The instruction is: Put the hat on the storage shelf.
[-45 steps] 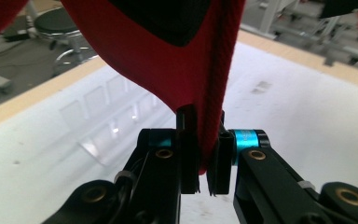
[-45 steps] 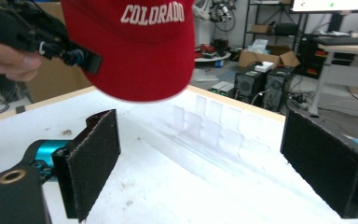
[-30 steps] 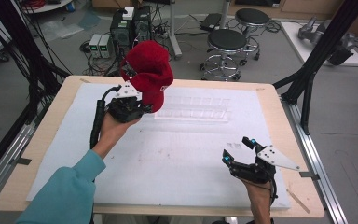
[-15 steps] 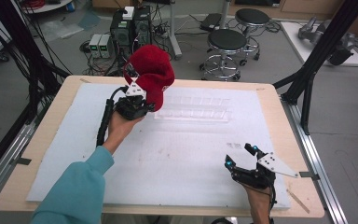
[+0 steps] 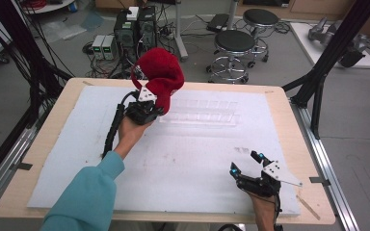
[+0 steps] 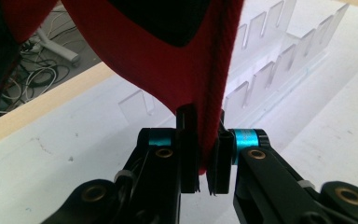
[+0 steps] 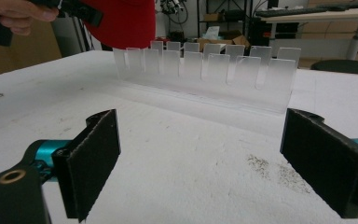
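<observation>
Nearest to me, at about five o'clock on the white foam sheet that covers the light wooden table, the right gripper sits low over the surface in the person's right hand. Its two black padded jaws stand wide apart, and between them there is nothing but the bare sheet, with some dark specks on it. This gripper points toward twelve o'clock, where the clear plastic rack with a row of upright slotted tabs stands across its view, well apart from it. On the other side, the arm in a teal sleeve comes in from seven o'clock and reaches up to about eleven o'clock of the sheet. There the left hand carries the left gripper. Its jaws are pressed almost together on the lower edge of a red soft fabric cap, with the cloth pinched between the pads. The cap is up in the air above this gripper, over the left end of the clear rack and not resting on the sheet; whether the cloth touches the rack I cannot tell. Beyond the table, at one o'clock, two round black stools stand on the grey floor.
</observation>
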{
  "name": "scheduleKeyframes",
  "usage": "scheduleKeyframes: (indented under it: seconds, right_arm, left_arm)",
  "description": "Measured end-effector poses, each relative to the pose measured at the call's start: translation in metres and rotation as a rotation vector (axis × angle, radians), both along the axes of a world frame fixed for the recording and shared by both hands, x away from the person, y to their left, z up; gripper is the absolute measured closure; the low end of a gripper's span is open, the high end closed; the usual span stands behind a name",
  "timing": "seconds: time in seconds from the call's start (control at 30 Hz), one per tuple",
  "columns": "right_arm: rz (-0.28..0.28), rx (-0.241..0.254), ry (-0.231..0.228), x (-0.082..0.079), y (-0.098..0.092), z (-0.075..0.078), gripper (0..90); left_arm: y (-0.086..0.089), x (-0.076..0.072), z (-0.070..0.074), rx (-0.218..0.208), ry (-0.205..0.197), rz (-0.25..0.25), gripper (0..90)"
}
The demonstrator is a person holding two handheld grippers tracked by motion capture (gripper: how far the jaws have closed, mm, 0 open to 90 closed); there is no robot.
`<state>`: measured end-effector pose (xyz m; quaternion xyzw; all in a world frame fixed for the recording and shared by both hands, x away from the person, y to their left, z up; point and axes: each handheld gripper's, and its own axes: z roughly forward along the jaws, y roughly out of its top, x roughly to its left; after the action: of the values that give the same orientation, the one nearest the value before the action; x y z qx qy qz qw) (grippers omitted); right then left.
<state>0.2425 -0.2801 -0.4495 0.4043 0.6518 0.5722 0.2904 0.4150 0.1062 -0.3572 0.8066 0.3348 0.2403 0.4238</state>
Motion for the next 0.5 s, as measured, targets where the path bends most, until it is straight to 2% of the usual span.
scheduleKeyframes:
  seconds: [0.13,0.23,0.33,0.5]
  right_arm:
    - [-0.001,0.000,-0.003,0.000,0.000,0.000,10.9]
    - [-0.002,0.002,-0.002,0.000,-0.001,0.000,10.9]
    - [-0.001,0.008,-0.002,0.000,-0.001,0.000,10.9]
    - [-0.004,0.009,0.000,0.000,-0.001,-0.001,10.9]
  left_arm:
    - [-0.005,-0.002,-0.007,0.021,0.017,0.031,85.1]
    - [-0.006,-0.001,-0.014,0.015,0.021,0.041,85.1]
    - [-0.008,0.000,-0.017,0.001,0.008,0.047,85.1]
    - [-0.008,0.002,-0.023,0.007,0.017,0.051,85.1]
